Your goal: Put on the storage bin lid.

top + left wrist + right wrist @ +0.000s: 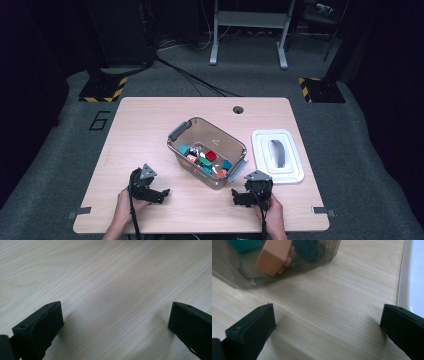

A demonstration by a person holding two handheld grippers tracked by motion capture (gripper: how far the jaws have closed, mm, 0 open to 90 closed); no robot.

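I have both forearms coming in from the near edge in the high view, one hand on each tool. My left hand (121, 204) grips the left gripper (161, 193), which sits low with its jaws pointing across toward my right. In the left gripper view its two black jaws stand wide apart with nothing between them. My right hand (271, 209) holds the right gripper (235, 197), its jaws aimed back toward my left, so the two tools face one another, well apart. In the right gripper view those jaws are likewise spread wide and empty. Each gripper carries its grey three-cornered plate on top.
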